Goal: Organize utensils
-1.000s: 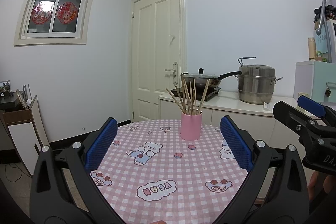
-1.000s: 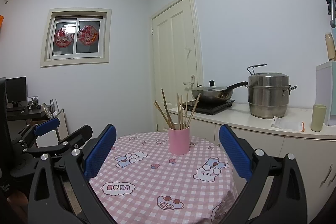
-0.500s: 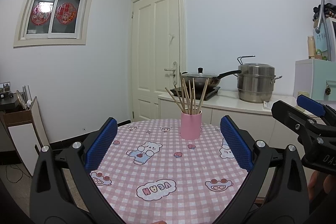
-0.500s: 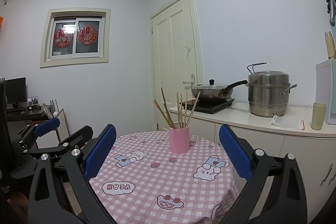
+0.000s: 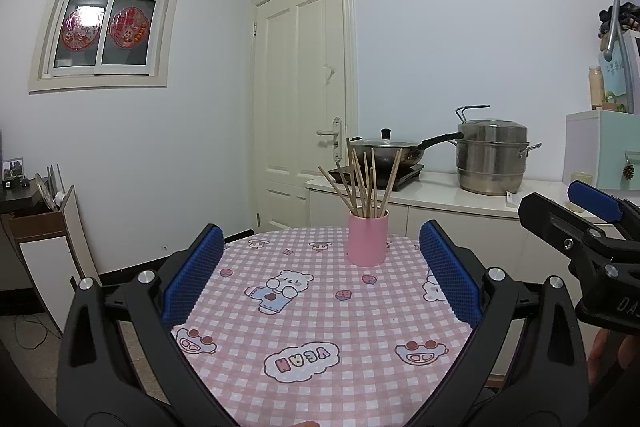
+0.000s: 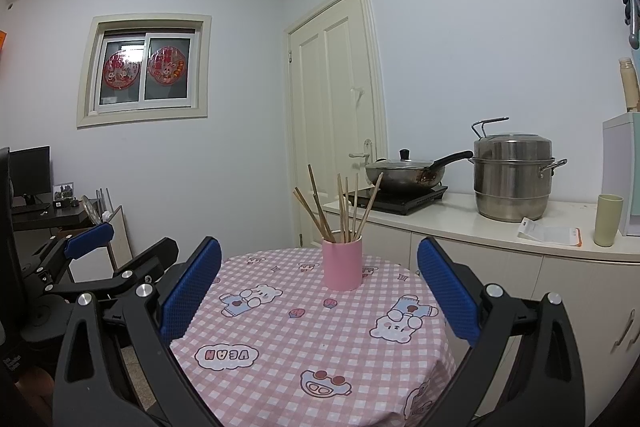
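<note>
A pink cup [image 5: 367, 239] stands upright at the far side of a round table with a pink checked cloth [image 5: 320, 323]. Several wooden chopsticks [image 5: 362, 183] stand in it, fanned out. The cup also shows in the right wrist view [image 6: 342, 261] with the chopsticks [image 6: 340, 207]. My left gripper [image 5: 320, 275] is open and empty, held over the near part of the table, well short of the cup. My right gripper [image 6: 318, 291] is open and empty, also short of the cup. Each gripper shows at the edge of the other's view.
A white counter [image 6: 460, 223] runs behind the table on the right, with a wok on a hob [image 6: 404, 175], a steel steamer pot [image 6: 512, 179], a green cup [image 6: 608, 215] and a paper. A cream door [image 5: 304, 99] is behind. A low cabinet [image 5: 44, 239] stands left.
Both grippers stay open and nearly still. The views have shifted only slightly; the cup and chopsticks have not moved.
</note>
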A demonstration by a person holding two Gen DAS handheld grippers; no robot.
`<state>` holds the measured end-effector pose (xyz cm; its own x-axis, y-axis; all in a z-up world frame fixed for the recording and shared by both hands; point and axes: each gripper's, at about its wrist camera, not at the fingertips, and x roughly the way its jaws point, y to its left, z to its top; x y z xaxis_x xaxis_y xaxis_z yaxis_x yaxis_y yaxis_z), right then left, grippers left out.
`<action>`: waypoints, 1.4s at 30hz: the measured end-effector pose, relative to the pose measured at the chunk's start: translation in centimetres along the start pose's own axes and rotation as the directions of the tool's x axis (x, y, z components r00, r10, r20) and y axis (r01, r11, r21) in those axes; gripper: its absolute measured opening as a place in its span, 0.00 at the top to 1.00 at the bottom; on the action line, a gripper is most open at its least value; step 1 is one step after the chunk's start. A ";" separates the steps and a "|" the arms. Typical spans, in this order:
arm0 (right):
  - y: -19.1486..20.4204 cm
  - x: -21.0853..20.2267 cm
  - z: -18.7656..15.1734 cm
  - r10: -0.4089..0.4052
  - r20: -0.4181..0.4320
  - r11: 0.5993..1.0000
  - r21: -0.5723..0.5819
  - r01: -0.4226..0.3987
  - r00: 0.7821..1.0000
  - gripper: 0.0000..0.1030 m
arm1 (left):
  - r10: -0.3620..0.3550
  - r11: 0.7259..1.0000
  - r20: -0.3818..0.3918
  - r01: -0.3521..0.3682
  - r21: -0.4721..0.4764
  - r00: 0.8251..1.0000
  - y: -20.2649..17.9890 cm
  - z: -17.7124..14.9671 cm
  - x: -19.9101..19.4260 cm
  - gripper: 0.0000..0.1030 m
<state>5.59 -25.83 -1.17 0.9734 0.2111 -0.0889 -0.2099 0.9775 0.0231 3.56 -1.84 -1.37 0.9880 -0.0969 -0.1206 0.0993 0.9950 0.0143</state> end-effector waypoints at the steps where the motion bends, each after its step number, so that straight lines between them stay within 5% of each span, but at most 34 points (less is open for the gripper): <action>1: 0.0 0.0 0.0 0.000 0.000 1.000 0.000 0.000 1.000 0.08 | -0.001 1.000 0.000 0.001 -0.001 1.000 0.0 0.0 0.0 0.06; 42: 0.5 0.5 -0.1 0.010 -0.012 1.000 -0.005 -0.010 1.000 0.08 | 0.026 1.000 0.016 -0.026 -0.001 1.000 0.6 0.0 -0.2 0.06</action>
<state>6.02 -25.26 -1.29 0.9701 0.2209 -0.1002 -0.2201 0.9753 0.0187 3.41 -1.25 -1.34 0.9920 -0.0712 -0.1045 0.0733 0.9972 0.0162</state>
